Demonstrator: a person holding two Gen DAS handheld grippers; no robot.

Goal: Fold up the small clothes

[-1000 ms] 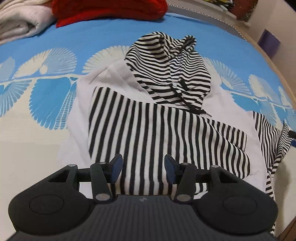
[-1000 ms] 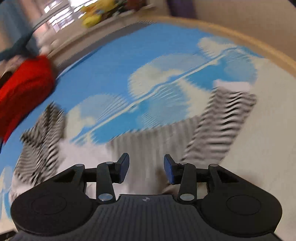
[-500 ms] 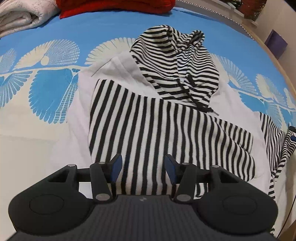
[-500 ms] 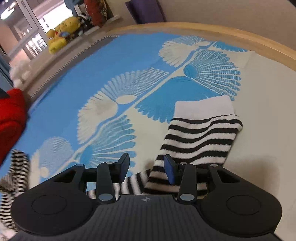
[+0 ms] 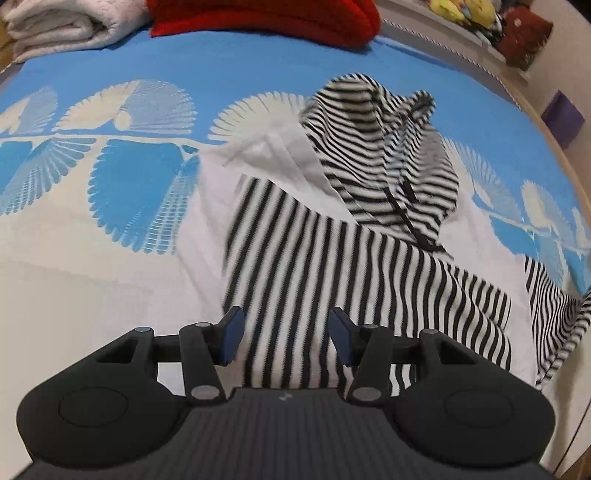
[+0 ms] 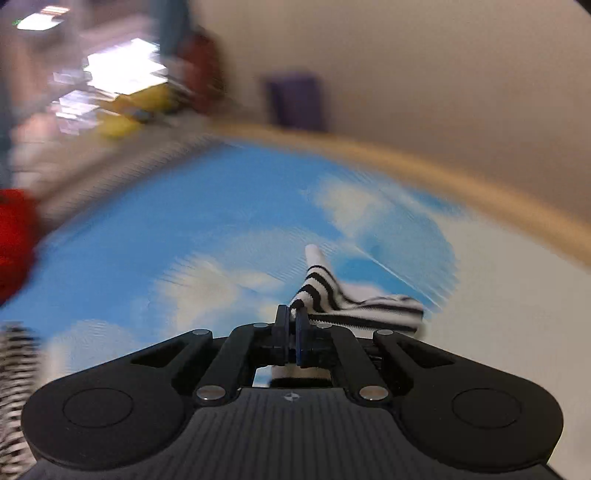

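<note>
A small white hoodie with black-and-white striped hood and sleeves (image 5: pixel 332 240) lies on the blue and white patterned surface (image 5: pixel 240 70). One striped sleeve is folded across its body. My left gripper (image 5: pixel 286 338) is open and empty, just above the hoodie's near edge. The other striped sleeve (image 5: pixel 554 317) trails off to the right. My right gripper (image 6: pixel 292 319) is shut on that sleeve's cuff end (image 6: pixel 332 291) and holds it lifted off the surface. The right wrist view is blurred by motion.
A red garment (image 5: pixel 266 16) and a folded white towel (image 5: pixel 62 26) lie at the far edge. A wooden rim (image 6: pixel 443 173) bounds the surface on the right. Stuffed toys (image 5: pixel 461 11) and a purple box (image 5: pixel 563 118) sit beyond it.
My right gripper has closed on the striped sleeve cuff and lifted it, swinging fast. The left gripper has drawn back slightly and stays open.
</note>
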